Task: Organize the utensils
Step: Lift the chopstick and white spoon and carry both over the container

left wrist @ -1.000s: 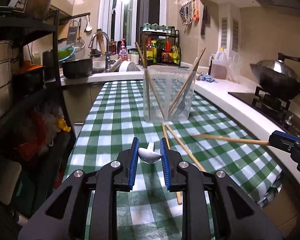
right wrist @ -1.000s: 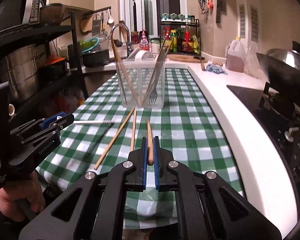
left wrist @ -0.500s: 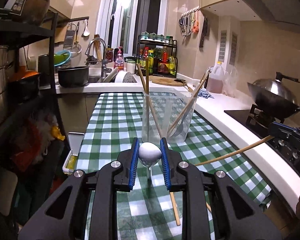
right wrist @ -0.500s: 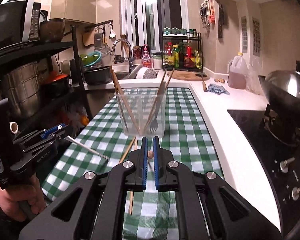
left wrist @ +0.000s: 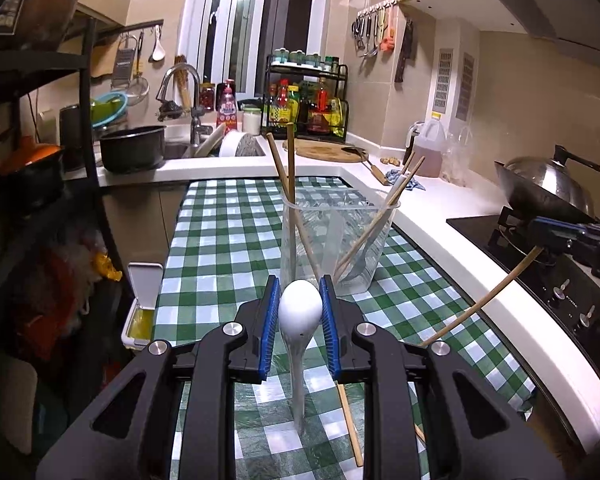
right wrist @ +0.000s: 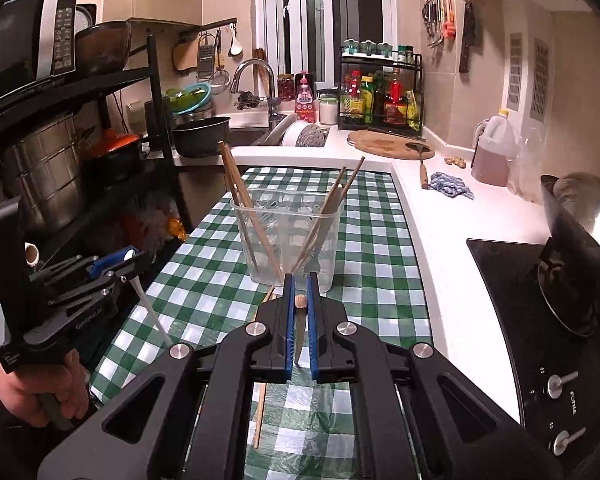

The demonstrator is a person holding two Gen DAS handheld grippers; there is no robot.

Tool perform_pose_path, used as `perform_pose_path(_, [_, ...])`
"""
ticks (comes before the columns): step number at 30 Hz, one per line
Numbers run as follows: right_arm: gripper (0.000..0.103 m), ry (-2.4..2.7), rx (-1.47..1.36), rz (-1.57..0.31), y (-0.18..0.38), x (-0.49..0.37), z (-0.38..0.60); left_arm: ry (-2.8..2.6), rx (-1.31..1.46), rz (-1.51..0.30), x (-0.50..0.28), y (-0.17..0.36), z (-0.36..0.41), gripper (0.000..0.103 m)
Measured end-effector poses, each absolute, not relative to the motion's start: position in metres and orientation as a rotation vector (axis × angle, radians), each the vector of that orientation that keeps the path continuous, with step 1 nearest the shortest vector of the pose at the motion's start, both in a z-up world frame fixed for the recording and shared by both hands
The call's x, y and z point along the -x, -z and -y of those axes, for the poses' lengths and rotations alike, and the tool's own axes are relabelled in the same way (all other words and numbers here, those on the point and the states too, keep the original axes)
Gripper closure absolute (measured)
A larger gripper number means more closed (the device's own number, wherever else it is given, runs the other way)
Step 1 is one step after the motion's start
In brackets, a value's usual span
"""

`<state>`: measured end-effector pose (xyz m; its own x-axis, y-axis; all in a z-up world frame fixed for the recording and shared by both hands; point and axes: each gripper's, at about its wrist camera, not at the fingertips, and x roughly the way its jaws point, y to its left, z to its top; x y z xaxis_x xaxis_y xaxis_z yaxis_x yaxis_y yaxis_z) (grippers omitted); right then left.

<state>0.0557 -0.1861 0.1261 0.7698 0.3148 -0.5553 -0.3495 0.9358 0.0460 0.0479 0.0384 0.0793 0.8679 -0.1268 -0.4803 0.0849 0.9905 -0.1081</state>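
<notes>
My left gripper is shut on a white spoon, bowl end up, handle hanging down above the checked cloth. It also shows in the right wrist view at the left. My right gripper is shut on a wooden chopstick that hangs down; in the left wrist view this chopstick slants down from the gripper at the right. A clear plastic holder, also in the right wrist view, stands just ahead with several chopsticks and a fork inside.
Loose chopsticks lie on the green checked tablecloth under the grippers. A wok sits on the stove at right. A black shelf rack with pots stands at left. Sink and bottle rack are at the back.
Both grippers have risen from the cloth, lifting the spoon and the chopstick. Both utensils now hang downward, and the holder looks nearer and lower.
</notes>
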Motion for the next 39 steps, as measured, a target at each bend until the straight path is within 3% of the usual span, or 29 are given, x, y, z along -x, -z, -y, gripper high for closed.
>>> perform_pose_path(11, [0.097, -0.369, 0.08, -0.59, -0.134, -0.062, 0.18, 0.118, 0.049, -0.505, -0.052, -0.093, -0.035, 0.083])
perform_pose_path(39, [0.097, -0.473, 0.11, -0.522, -0.239, -0.114, 0.16, 0.179, 0.034, -0.48, -0.127, -0.21, -0.035, 0.083])
